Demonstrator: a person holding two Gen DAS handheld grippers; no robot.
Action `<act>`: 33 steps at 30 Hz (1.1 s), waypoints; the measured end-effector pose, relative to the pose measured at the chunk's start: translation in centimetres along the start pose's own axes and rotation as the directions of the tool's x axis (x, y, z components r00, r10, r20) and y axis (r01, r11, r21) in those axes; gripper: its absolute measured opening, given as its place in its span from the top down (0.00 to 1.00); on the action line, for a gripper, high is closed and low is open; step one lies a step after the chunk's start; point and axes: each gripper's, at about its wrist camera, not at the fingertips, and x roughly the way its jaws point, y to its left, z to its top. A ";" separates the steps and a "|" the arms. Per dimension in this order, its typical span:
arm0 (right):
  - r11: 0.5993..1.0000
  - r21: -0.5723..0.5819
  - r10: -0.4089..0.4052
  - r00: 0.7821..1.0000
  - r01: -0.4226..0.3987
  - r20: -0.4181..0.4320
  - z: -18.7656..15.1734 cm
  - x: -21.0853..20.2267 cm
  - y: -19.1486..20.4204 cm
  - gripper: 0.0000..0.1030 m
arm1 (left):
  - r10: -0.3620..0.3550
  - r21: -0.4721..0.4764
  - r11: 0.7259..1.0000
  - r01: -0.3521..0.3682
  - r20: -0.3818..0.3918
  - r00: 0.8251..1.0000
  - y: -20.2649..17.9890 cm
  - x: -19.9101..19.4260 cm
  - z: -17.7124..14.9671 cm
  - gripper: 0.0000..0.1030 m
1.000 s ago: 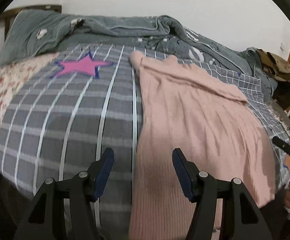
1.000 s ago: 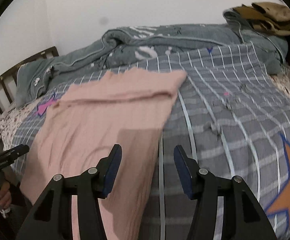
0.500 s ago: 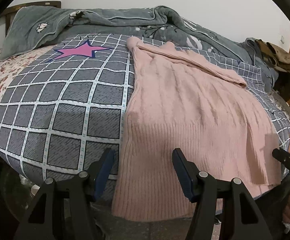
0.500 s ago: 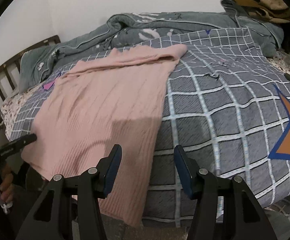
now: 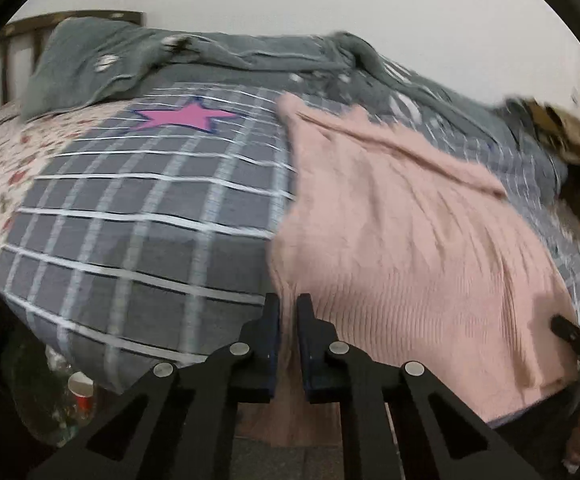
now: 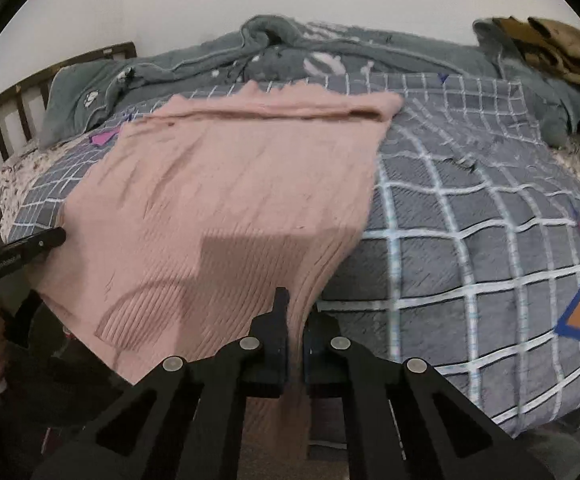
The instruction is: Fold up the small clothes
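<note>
Pink sweater [image 5: 402, 240] lies flat on the checked bed cover [image 5: 138, 216], hem over the bed's near edge. My left tool [image 5: 288, 320] and right tool [image 6: 296, 320] each pinch a hem corner. Thin bites: knit may slip out or stretch when lifted, skewing the fold.

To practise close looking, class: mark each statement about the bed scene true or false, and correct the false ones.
1. The left tongs are shut on the sweater. True.
2. The right tongs are open above the sweater. False: they are shut on its hem.
3. The sweater is blue. False: it is pink.
4. A pink star is printed on the checked cover. True.
5. The sweater lies in a ball. False: it lies spread out, with its hem at the bed's near edge.
</note>
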 end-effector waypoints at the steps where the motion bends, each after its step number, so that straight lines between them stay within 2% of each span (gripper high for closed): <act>1: 0.998 0.051 0.030 0.999 -0.031 0.013 0.2 -0.6 -1.2 0.96 | -0.007 -0.022 1.000 0.007 0.003 1.000 0.8 -0.3 0.1 0.91; 2: 0.993 0.108 0.049 0.998 -0.052 0.029 0.2 -1.2 -2.6 0.96 | -0.023 -0.035 0.999 0.023 -0.004 1.000 1.3 -0.3 0.2 0.91; 4: 0.987 0.149 0.055 0.998 -0.058 0.020 0.1 -1.3 -3.9 0.96 | -0.045 -0.047 0.998 0.044 -0.026 0.999 1.6 -0.1 -0.1 0.91; 8: 0.998 0.068 -0.001 1.000 0.002 -0.016 -0.3 -0.4 -2.5 0.96 | -0.041 -0.008 0.999 0.040 -0.052 0.998 0.6 0.4 -0.5 0.90; 12: 0.999 0.041 -0.003 0.999 0.005 -0.033 -0.4 0.0 -1.7 0.93 | -0.079 -0.030 0.997 0.077 -0.066 0.995 0.7 0.4 -0.4 0.86; 14: 0.998 0.064 0.009 0.999 -0.006 -0.040 -0.5 0.2 -2.1 0.88 | -0.097 -0.050 0.994 0.093 -0.081 0.992 0.9 0.6 -0.3 0.77; 16: 0.996 0.086 0.016 0.999 -0.013 -0.037 -0.5 0.1 -2.4 0.78 | -0.115 -0.077 0.991 0.108 -0.092 0.989 1.2 0.8 -0.5 0.74; 19: 0.995 0.101 0.012 1.000 -0.009 -0.027 -0.5 0.1 -2.6 0.71 | -0.146 -0.107 0.985 0.135 -0.096 0.985 1.6 0.7 -0.7 0.72; 28: 0.991 0.130 0.017 0.999 -0.012 -0.038 -0.7 0.2 -3.0 0.71 | -0.158 -0.077 0.985 0.151 -0.090 0.983 1.0 0.1 -1.5 0.70; 33: 0.986 0.157 0.072 0.996 -0.062 -0.060 -1.1 0.1 -3.5 0.80 | -0.165 -0.080 0.984 0.158 -0.093 0.982 1.1 -0.3 -1.8 0.70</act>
